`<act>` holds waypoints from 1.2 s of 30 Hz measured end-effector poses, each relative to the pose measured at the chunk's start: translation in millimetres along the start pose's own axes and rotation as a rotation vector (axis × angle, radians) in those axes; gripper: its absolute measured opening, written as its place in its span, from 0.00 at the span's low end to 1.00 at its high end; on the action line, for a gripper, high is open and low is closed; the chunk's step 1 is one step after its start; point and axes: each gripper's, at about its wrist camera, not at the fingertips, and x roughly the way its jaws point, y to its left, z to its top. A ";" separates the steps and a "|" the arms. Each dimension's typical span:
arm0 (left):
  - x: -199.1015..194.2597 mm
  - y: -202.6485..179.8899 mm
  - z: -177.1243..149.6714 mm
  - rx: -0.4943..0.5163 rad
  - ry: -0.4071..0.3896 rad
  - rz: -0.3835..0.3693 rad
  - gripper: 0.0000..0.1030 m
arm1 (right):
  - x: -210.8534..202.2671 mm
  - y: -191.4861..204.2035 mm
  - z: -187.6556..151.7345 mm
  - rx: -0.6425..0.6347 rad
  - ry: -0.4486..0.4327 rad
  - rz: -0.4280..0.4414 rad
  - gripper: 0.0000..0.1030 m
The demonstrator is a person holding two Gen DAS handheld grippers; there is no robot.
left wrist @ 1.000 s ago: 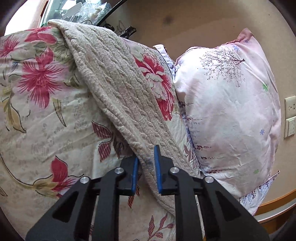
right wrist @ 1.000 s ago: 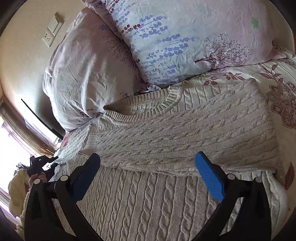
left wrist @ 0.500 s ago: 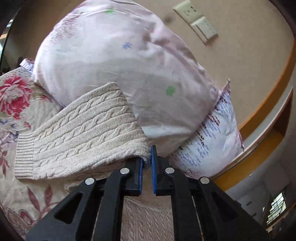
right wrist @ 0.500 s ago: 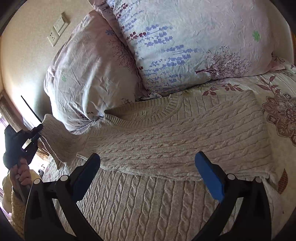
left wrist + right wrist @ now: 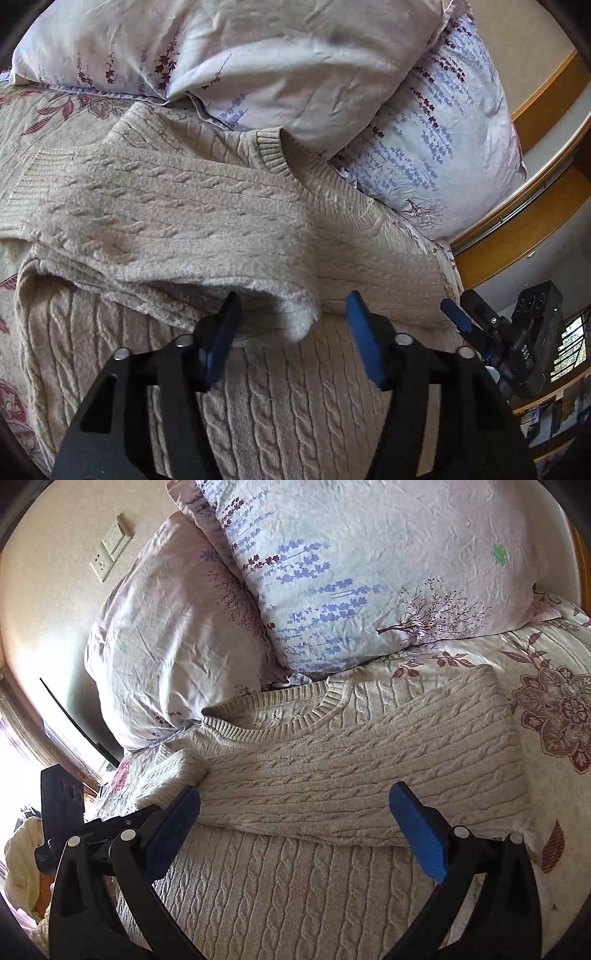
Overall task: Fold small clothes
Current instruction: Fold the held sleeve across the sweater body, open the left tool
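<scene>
The left hand-held gripper (image 5: 291,328) is opening; the sweater's folded sleeve edge (image 5: 295,317) lies between its blue pads, not pressed. The right hand-held gripper (image 5: 295,830) stands wide open and holds nothing. The cream cable-knit sweater (image 5: 332,775) lies flat on the flowered bed cover (image 5: 554,709), its collar touching two pillows (image 5: 369,572) behind.

Left gripper (image 5: 293,328) is tilted downward with its blue-padded jaws opening, nothing pinched between the pads. Right gripper (image 5: 295,827) also angles down, jaws spread wide apart and not gripping anything either.
</scene>
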 end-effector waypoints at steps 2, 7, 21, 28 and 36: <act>-21.4 7.6 0.3 -0.020 -0.043 -0.011 0.77 | -0.6 -0.6 0.3 0.007 -0.002 -0.002 0.99; -53.3 57.8 9.9 -0.228 -0.094 -0.042 0.62 | -0.3 -0.7 0.2 0.017 -0.001 -0.002 0.99; -43.1 104.9 26.8 -0.599 -0.170 -0.056 0.15 | -6.2 1.8 -0.2 0.012 -0.026 0.000 0.99; -41.9 72.8 37.5 -0.548 -0.182 -0.041 0.09 | -14.4 -1.9 2.3 0.035 -0.051 0.032 0.99; -61.7 94.3 16.3 -0.607 -0.147 0.121 0.38 | -19.5 -10.0 4.4 0.085 -0.051 0.074 0.99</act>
